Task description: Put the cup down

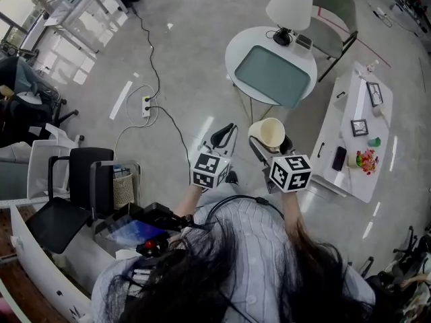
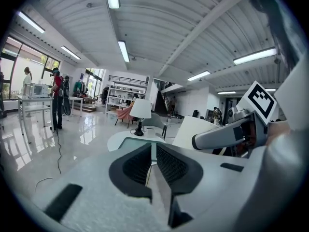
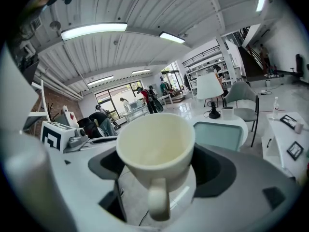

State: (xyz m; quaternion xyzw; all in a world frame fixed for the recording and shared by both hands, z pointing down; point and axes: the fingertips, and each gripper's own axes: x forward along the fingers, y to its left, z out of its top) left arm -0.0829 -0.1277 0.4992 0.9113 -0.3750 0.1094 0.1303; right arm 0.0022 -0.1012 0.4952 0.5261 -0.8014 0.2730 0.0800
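A cream cup [image 1: 271,133] sits between the jaws of my right gripper [image 1: 268,142], held in the air above the floor, short of the round table. In the right gripper view the cup [image 3: 157,153] fills the middle, upright and empty, handle toward the camera, with my right gripper [image 3: 157,170] shut on its sides. My left gripper [image 1: 224,137] hangs beside it on the left, holding nothing. In the left gripper view my left gripper [image 2: 153,164] has its jaws nearly touching, with nothing between them.
A round white table [image 1: 237,49] ahead carries a teal mat [image 1: 273,77], a white lamp [image 1: 289,7] and a small device. A long white table [image 1: 337,133] with small items stands right. A green chair [image 1: 340,12] is behind; a cable and power strip [image 1: 146,105] lie left.
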